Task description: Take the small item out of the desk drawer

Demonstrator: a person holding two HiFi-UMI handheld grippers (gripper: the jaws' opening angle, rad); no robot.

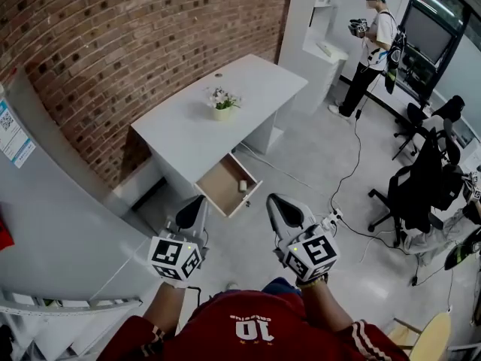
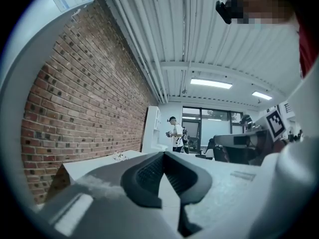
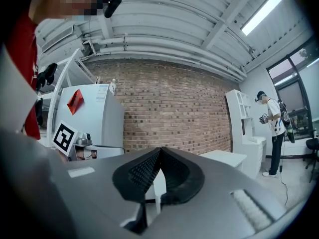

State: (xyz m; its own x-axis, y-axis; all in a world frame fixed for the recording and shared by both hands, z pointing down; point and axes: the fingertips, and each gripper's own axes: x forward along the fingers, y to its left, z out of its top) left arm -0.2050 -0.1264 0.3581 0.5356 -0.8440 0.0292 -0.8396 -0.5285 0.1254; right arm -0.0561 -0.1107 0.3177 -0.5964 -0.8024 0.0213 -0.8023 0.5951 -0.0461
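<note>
Small pale item (image 1: 243, 186) lying in open wooden drawer (image 1: 219, 187); left gripper (image 1: 201, 199), right gripper (image 1: 273, 198) both clenched, empty.

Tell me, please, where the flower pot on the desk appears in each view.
Head view: flower pot at upper centre, on the white desk.
Left gripper view: the pot is tiny, lower left, on the desk top.
Right gripper view: not visible.
Shared landmark: the brick wall.

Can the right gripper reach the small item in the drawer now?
Probably yes: the drawer is open and the small item lies uncovered, but the right gripper is shut and short of it.
</note>
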